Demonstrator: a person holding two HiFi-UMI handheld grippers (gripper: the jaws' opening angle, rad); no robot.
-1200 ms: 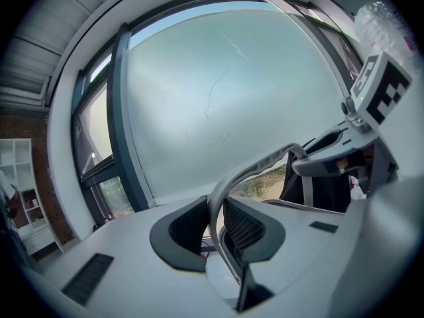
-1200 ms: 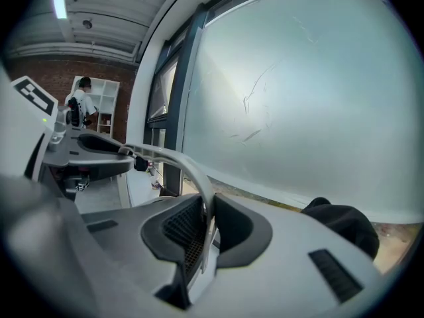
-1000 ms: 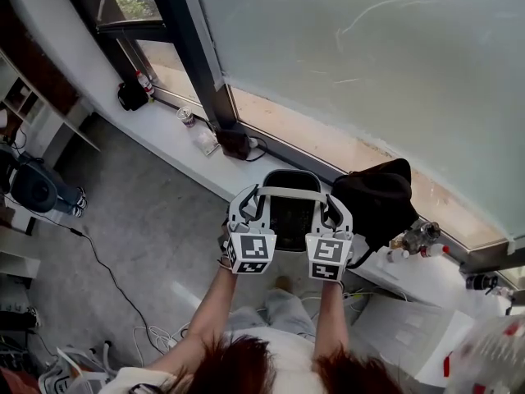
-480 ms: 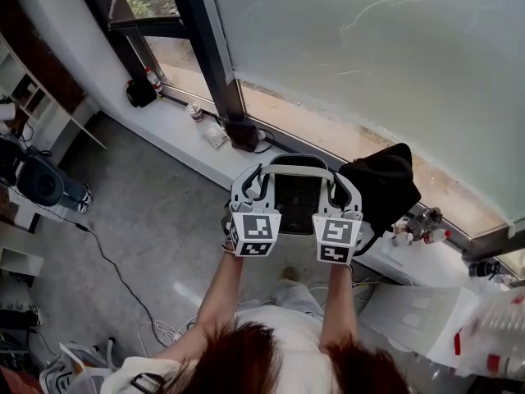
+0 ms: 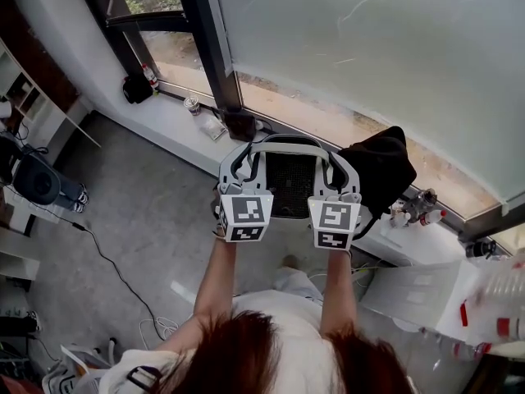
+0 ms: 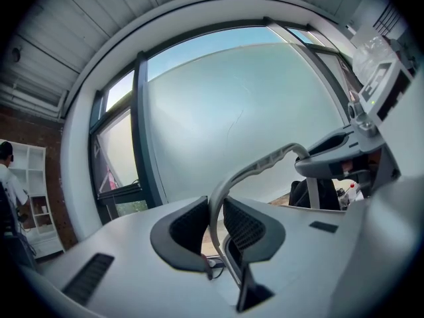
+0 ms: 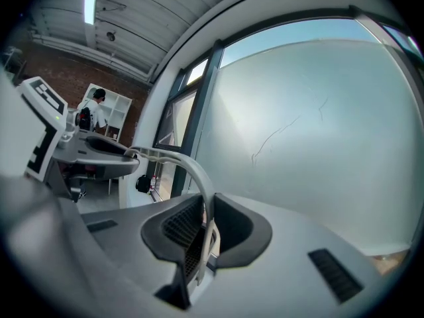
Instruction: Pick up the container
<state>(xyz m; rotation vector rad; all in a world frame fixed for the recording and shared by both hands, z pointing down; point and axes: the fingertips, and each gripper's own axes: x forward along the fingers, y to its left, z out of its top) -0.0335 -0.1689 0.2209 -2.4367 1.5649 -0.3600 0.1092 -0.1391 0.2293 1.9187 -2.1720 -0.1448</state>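
You are holding the container (image 5: 291, 183) at the centre of the head view, in the air above the floor (image 5: 148, 220) and just in front of the window ledge (image 5: 164, 115). It is a dark mesh body under a light grey arched handle (image 5: 287, 147).

The left hand-held gripper (image 6: 215, 214) is clamping the left end of that handle. Its jaws are standing narrow, with both ribbed pads pressing on the thin grey band. The right hand-held gripper (image 7: 207, 220) is gripping the opposite end the same way, its jaws also drawn close on the band.

You are taking the handle at both ends, probably so that the load is sharing evenly and the body is hanging level between the two units instead of swinging. The narrow jaw setting is following from the thinness of the handle, not from an empty grip.

A black bag (image 5: 379, 179) is sitting just to the right of the container; keep the mesh body clear of it.
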